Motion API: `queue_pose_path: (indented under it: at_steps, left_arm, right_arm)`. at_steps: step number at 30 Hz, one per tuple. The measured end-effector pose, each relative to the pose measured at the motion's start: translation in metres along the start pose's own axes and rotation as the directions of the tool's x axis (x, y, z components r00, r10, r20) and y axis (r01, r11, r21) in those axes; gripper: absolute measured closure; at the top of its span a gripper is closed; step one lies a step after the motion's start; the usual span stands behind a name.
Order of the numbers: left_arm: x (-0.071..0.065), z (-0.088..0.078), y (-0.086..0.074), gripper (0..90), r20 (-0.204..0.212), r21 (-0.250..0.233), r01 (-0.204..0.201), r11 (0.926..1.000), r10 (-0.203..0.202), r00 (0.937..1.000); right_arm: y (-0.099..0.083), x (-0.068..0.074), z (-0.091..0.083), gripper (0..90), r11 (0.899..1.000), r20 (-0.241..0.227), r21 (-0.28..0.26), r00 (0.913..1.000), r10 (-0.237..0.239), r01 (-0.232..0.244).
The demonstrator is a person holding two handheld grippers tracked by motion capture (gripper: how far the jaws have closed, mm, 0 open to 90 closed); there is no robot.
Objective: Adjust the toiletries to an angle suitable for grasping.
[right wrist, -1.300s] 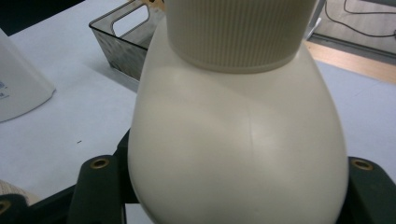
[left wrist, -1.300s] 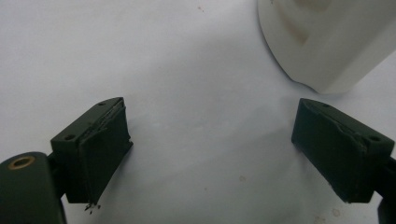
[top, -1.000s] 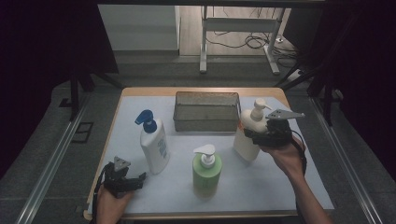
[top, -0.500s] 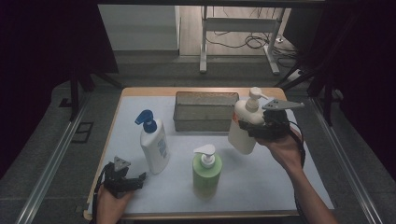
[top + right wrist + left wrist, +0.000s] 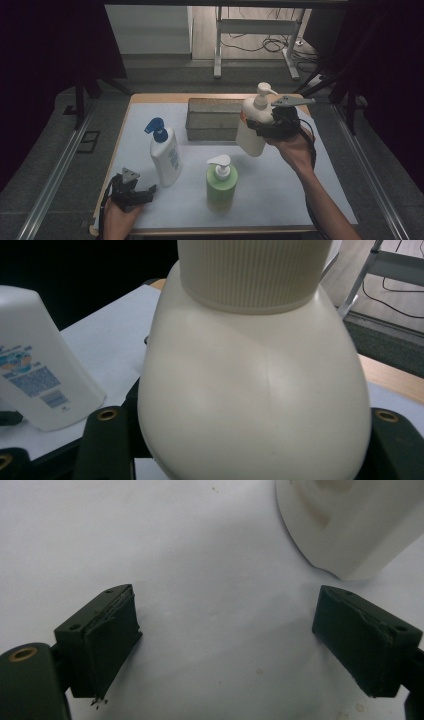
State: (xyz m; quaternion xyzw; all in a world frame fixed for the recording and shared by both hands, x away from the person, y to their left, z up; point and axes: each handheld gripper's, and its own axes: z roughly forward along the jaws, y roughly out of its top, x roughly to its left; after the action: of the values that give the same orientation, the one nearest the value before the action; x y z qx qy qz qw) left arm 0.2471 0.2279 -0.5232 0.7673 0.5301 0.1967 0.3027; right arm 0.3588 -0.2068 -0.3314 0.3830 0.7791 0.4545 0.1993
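Lifted off the white sheet (image 5: 280, 200) since the earlier frame: cream pump bottle (image 5: 254, 129), tilted, now in the air just in front of the mesh basket (image 5: 212, 120), toward the right edge. Right gripper (image 5: 264, 129) pinching its body, bottle bulging between both jaws in the right gripper view (image 5: 255, 405). Left gripper (image 5: 136, 194) unmoved at the near left corner, jaws spread wide, nothing between. Blue-capped white bottle (image 5: 165, 155) upright left of centre; green pump bottle (image 5: 219, 182) upright near the front edge.
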Motion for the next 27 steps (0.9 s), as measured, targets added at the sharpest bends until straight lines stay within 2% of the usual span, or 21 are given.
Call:
queue_pose_path:
  at_steps: [10,27]
  left_arm:
    - [0.0,0.0,0.0,11.0,0.0,-0.001,0.001,1.0,-0.001,1.0]
    - [0.0,0.0,0.0,11.1,0.0,-0.001,0.001,1.0,-0.001,1.0]
  right_arm:
    - [0.015,0.007,0.022,37.0,1.0,-0.004,-0.011,1.0,0.003,-0.003]
    - [0.036,0.013,0.06,37.1,1.0,0.021,-0.011,0.9998,0.002,-0.002]
